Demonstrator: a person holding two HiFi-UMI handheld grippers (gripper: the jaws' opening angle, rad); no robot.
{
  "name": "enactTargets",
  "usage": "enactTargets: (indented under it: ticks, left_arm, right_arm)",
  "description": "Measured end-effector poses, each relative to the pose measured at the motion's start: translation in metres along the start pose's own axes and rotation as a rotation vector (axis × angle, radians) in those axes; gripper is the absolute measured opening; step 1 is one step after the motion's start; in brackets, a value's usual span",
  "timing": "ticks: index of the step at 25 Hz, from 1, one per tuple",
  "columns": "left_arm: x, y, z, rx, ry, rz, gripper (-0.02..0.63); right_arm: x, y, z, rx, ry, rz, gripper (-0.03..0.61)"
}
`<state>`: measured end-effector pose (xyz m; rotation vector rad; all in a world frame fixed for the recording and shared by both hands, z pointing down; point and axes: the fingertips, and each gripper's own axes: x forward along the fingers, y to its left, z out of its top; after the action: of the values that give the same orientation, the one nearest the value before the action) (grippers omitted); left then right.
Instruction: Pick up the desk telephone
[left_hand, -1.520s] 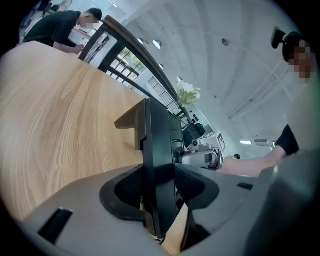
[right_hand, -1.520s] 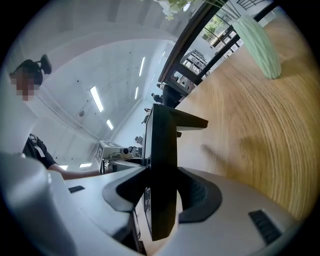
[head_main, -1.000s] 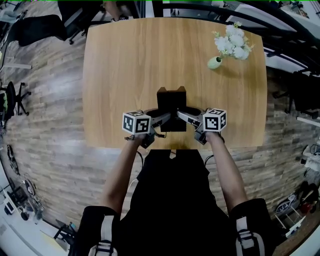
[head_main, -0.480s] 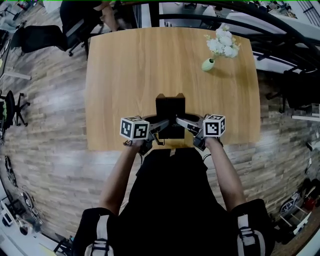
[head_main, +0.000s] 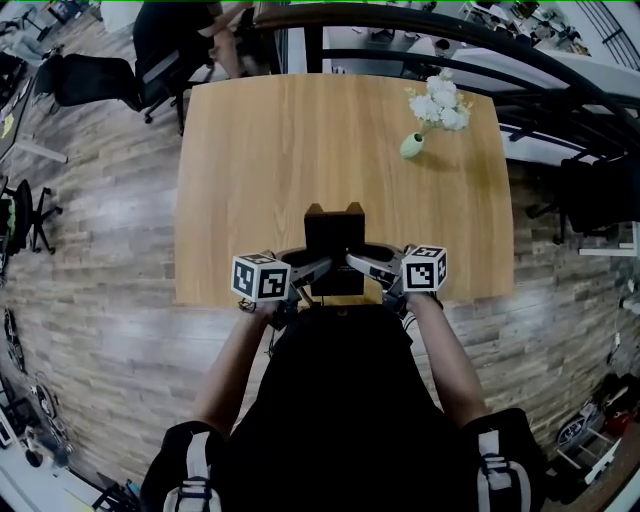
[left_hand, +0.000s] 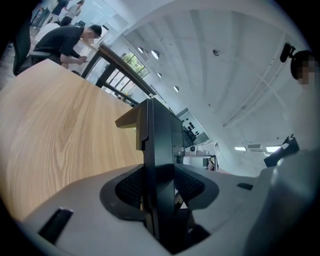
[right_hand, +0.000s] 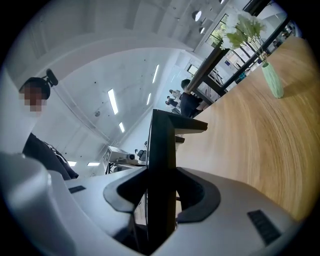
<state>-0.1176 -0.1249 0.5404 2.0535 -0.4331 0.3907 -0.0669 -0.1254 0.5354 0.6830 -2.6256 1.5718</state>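
Head view shows a black, boxy desk telephone (head_main: 333, 232), its side edges pinched by left gripper (head_main: 316, 269) and right gripper (head_main: 354, 261).

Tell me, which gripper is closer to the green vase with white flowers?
Right. The right gripper clamps the desk telephone on the side facing the vase; the left gripper clamps its other side, farther away.

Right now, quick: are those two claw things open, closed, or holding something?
Left gripper: closed, holding one side of the desk telephone.
Right gripper: closed, holding the desk telephone's other side.
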Motion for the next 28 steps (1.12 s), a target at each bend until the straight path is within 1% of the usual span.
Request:
enactTargets:
  ticks: [6,11,14,22,28]
  left_arm:
    - [0.006,-0.023,-0.011,-0.006,-0.04,0.046,0.199]
    - [0.027,-0.053,-0.024,-0.023,-0.07,0.066,0.199]
    - [0.038,-0.07,-0.033,-0.026,-0.086,0.077,0.199]
    - [0.061,-0.106,-0.052,-0.023,-0.144,0.108,0.199]
    - [0.061,-0.12,-0.06,-0.04,-0.185,0.111,0.199]
  right_arm:
    - [-0.021,0.01,-0.007,-0.047,0.034,0.044,0.19]
    - [-0.057,0.013,-0.013,-0.091,0.09,0.076,0.19]
    - [-0.078,0.015,-0.019,-0.089,0.107,0.085,0.19]
    - [-0.123,0.019,-0.034,-0.08,0.068,0.126,0.19]
    - [-0.133,0.029,-0.039,-0.097,0.067,0.161,0.187]
